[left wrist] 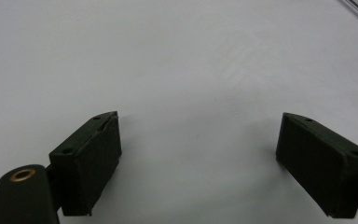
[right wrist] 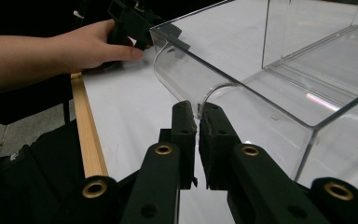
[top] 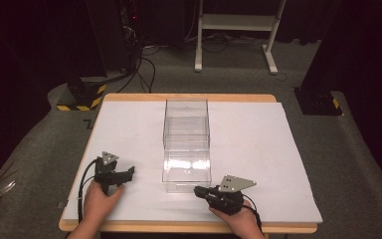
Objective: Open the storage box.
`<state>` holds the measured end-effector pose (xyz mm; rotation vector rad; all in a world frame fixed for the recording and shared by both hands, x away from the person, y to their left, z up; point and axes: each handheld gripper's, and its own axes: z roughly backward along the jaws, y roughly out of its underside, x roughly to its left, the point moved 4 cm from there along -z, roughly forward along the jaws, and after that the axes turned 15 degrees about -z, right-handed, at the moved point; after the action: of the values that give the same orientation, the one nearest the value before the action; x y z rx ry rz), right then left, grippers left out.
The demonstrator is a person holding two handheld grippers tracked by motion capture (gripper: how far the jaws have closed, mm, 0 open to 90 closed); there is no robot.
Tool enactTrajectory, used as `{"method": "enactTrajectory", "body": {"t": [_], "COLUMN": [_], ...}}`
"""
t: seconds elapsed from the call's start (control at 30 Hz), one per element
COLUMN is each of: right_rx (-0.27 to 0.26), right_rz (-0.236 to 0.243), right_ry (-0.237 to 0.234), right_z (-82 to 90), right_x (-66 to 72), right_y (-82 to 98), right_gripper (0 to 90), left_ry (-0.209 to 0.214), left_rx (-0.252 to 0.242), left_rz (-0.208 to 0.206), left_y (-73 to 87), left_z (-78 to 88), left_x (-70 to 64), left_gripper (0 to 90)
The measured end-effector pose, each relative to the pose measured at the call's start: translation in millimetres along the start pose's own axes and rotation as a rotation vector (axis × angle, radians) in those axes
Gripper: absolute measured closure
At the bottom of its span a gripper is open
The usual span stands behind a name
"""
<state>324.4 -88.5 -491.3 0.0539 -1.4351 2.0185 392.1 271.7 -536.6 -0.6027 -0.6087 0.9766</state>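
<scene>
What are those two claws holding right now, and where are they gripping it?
The right claw is closed on the near wall of the clear box, pinching its top edge. The left claw is open over the white table, holding nothing.

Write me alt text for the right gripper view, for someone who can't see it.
The right gripper, jaws nearly shut, points at the near corner of a clear plastic box on a white table. Beyond the box, at upper left, the person's other hand holds the left gripper.
</scene>
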Motion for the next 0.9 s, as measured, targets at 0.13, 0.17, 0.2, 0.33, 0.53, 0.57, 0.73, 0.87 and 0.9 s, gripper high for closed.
{"method": "enactTrajectory", "body": {"t": [0.13, 0.17, 0.2, 0.33, 0.53, 0.57, 0.73, 0.87, 0.9], "right_rx": [-0.005, -0.006, -0.011, -0.041, -0.113, -0.121, -0.157, -0.173, -0.179], "right_rz": [0.006, 0.007, 0.012, 0.016, 0.013, 0.010, 0.006, 0.002, -0.002], "right_ry": [0.003, 0.005, 0.010, 0.019, 0.039, 0.045, 0.064, 0.084, 0.092], "right_z": [2.0, 4.6, 7.0, 17.6, 33.7, 35.9, 44.4, 48.6, 49.7], "right_x": [0.4, 0.3, 0.0, -1.1, -4.8, -5.8, -11.4, -17.0, -18.6], "right_y": [-1.0, -1.5, -1.9, -5.4, -15.6, -16.9, -22.1, -23.9, -24.3], "right_gripper": [80.5, 79.1, 78.4, 77.8, 77.0, 77.1, 77.0, 76.0, 75.6], "left_ry": [0.000, 0.000, -0.001, -0.001, 0.000, 0.000, 0.000, 0.000, 0.000], "left_rx": [0.000, 0.000, 0.000, 0.000, 0.000, 0.000, 0.000, 0.000, 0.000], "left_rz": [-0.001, -0.001, 0.000, -0.001, 0.000, 0.000, 0.000, 0.000, 0.000], "left_y": [0.0, 0.0, 0.0, 0.0, 0.0, 0.0, 0.0, 0.0, 0.0], "left_z": [0.1, 0.1, 0.1, 0.1, 0.0, 0.0, 0.0, 0.0, 0.0], "left_x": [0.0, 0.0, -0.1, -0.1, 0.0, 0.0, 0.0, 0.0, 0.0], "left_gripper": [14.1, 14.1, 14.1, 14.1, 14.1, 14.1, 14.1, 14.1, 14.1]}}
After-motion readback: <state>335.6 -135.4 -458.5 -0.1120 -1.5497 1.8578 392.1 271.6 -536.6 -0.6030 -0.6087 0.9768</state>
